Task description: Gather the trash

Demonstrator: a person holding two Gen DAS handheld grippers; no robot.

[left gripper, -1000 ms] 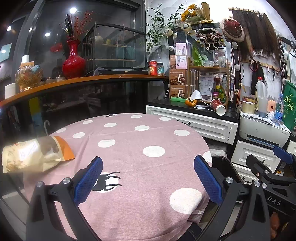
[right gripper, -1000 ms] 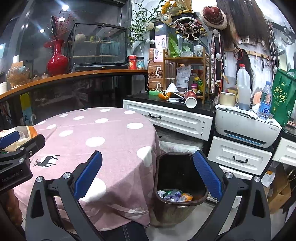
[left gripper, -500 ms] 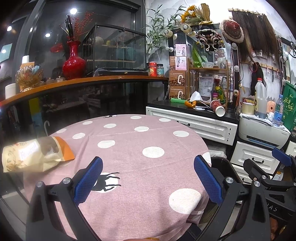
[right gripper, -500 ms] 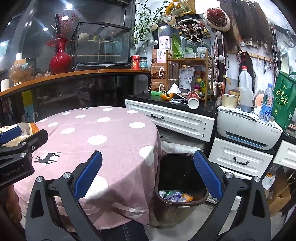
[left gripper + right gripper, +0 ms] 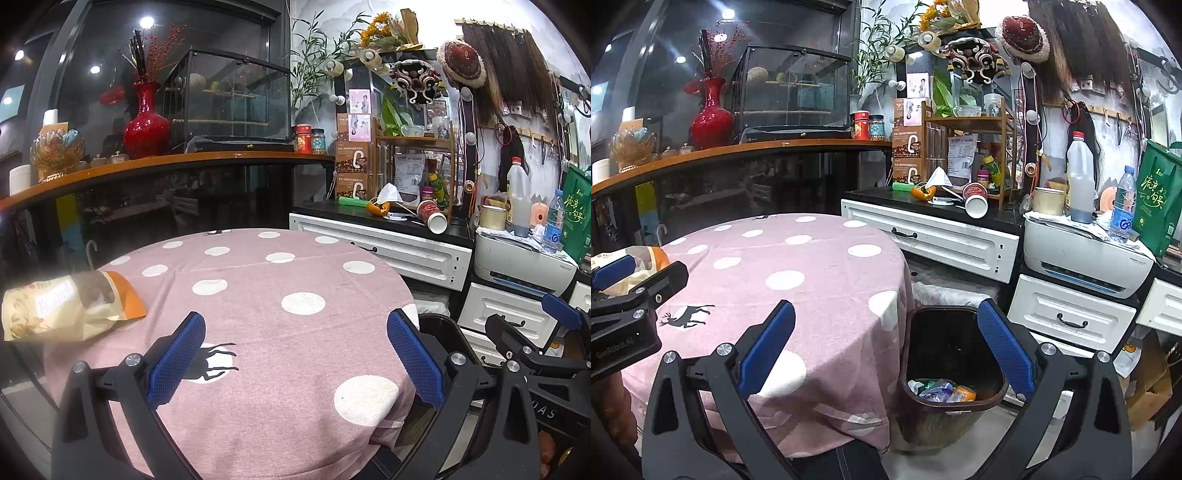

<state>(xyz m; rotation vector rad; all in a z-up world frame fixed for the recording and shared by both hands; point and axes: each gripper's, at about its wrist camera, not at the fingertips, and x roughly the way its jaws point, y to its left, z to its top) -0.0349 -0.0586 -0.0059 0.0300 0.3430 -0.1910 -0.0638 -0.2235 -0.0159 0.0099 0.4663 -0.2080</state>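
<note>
A crumpled yellow and orange snack bag (image 5: 70, 308) lies at the left edge of the round table with the pink dotted cloth (image 5: 258, 280); it also shows partly hidden in the right wrist view (image 5: 652, 258). My left gripper (image 5: 295, 354) is open and empty over the table's near side, right of the bag. My right gripper (image 5: 886, 345) is open and empty, over the table's right edge and a dark trash bin (image 5: 955, 360) on the floor that holds several wrappers. The bin's rim shows in the left wrist view (image 5: 443, 325).
A white drawer cabinet (image 5: 934, 240) with a black top stands behind the bin, bearing a tipped paper cup (image 5: 975, 201), a face mask and clutter. A printer (image 5: 1086, 258) sits to the right. A dark counter with a red vase (image 5: 146, 122) runs behind the table.
Both grippers stayed open and empty. The views shifted only slightly; the right gripper drifted a little left relative to the left one.
</note>
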